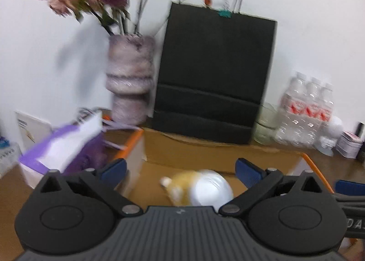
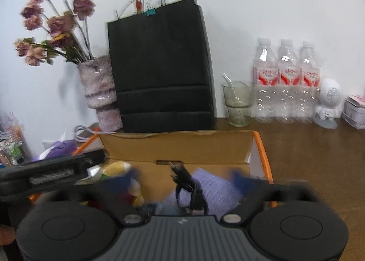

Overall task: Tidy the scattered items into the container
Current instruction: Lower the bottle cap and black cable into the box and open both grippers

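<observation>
L gripper [image 1: 180,170] fingers spread wide, nothing gripped; blurred white-and-tan plush toy [image 1: 198,188] lies between and below them, inside the cardboard box [image 1: 205,147]. R gripper [image 2: 182,177] also released, over box w/ black cable [image 2: 189,188] and lilac cloth [image 2: 214,185] beneath. Box sits near bench's back edge, just before black bag [image 2: 159,62]. Bare bench [image 2: 319,158] right of box.
</observation>
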